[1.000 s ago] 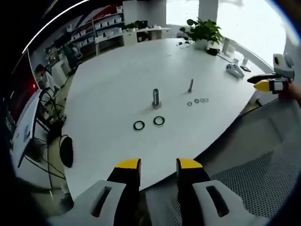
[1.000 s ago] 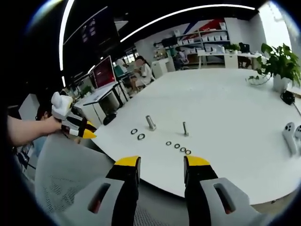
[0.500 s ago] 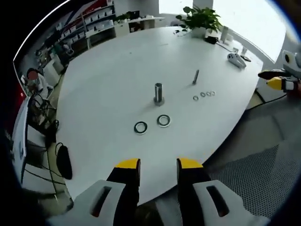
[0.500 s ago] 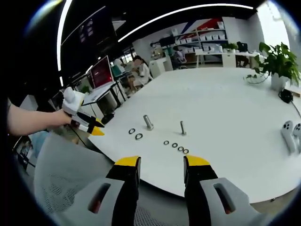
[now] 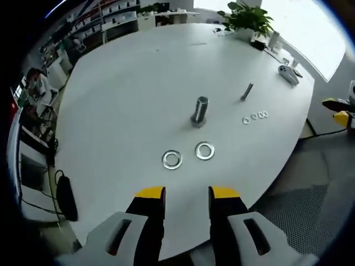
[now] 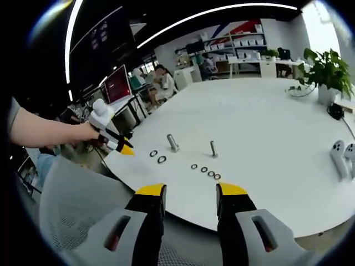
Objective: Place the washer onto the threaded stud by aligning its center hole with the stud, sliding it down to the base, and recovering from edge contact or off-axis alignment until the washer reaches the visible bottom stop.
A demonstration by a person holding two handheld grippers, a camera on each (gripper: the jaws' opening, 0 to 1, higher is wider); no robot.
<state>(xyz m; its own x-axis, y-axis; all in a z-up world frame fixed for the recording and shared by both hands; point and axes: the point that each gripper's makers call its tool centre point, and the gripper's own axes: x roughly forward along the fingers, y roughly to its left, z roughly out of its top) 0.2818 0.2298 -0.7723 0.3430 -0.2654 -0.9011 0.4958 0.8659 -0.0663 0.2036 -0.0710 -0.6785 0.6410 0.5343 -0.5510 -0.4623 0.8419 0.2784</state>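
Observation:
Two large steel washers [image 5: 172, 159] [image 5: 204, 151] lie flat on the white table [image 5: 127, 94], just in front of a thick threaded stud [image 5: 199, 111] standing upright. My left gripper [image 5: 187, 194] hangs open above the table's near edge, short of the washers, with nothing between its jaws. A thinner stud [image 5: 247, 91] stands further right with three small washers [image 5: 254, 117] beside it. In the right gripper view, my right gripper [image 6: 191, 191] is open and empty, off the table's edge. There the thick stud [image 6: 172, 143], the large washers [image 6: 162, 159] and the left gripper [image 6: 116, 144], held in a hand, show at left.
A potted plant [image 5: 247, 14] and a white controller [image 5: 288, 73] sit at the far side of the table. A mesh chair back [image 6: 83, 205] is below the table's edge. The right gripper [image 5: 339, 111] shows at the right border. Desks, shelves and people fill the room behind.
The left gripper has moved in over the table's edge toward the two large washers, so they and the stud look bigger. The right gripper has hardly moved. Both stay open.

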